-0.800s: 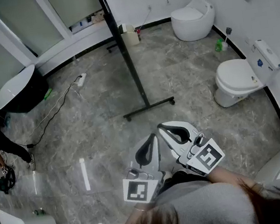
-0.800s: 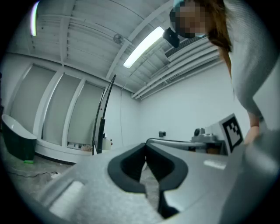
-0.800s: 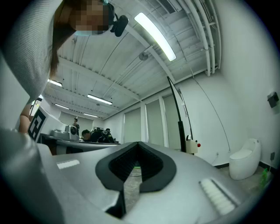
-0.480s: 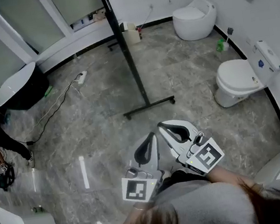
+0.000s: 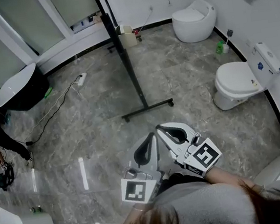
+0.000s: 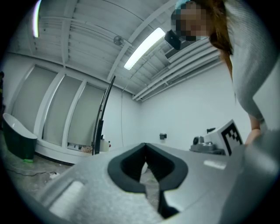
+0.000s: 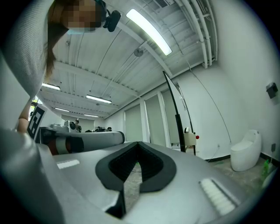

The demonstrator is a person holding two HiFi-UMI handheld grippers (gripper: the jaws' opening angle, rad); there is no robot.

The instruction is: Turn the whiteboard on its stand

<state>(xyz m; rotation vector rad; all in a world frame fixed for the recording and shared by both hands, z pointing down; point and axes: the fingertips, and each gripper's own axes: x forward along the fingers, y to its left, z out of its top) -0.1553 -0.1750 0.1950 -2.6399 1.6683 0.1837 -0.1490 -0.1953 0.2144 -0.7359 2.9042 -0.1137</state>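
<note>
While the person stands with both tools drawn in close to the chest, the whiteboard (image 5: pixel 123 54) is well apart from them, farther into the room. From above it shows edge-on as a thin black upright, leaning a little to the left towards its top. Its foot bar (image 5: pixel 148 110) lies across the grey marbled floor (image 5: pixel 81 138), between the grippers and the far wall. The left gripper (image 5: pixel 152 136) has its jaws brought together tip to tip, and its own view shows only floor through the dark hollow behind the tips. The right gripper (image 5: pixel 159 128) sits just beside it, tips almost level with the left one's, and its jaws are likewise closed with nothing between them. Both point roughly level towards the board, and neither touches it. In each gripper view the board rises as a dark curved line beyond the jaw tips, in front of tall pale wall panels. Off to the right stand 2 toilets, a round toilet (image 5: pixel 193 18) against the far wall and a second toilet (image 5: pixel 236 81) nearer, with a green bottle (image 5: pixel 219 46) on the floor between them. To the far left is a dark bathtub (image 5: pixel 20 89) with a white inside, and a power strip (image 5: pixel 80 80) trails its cable across the floor near it.
</note>
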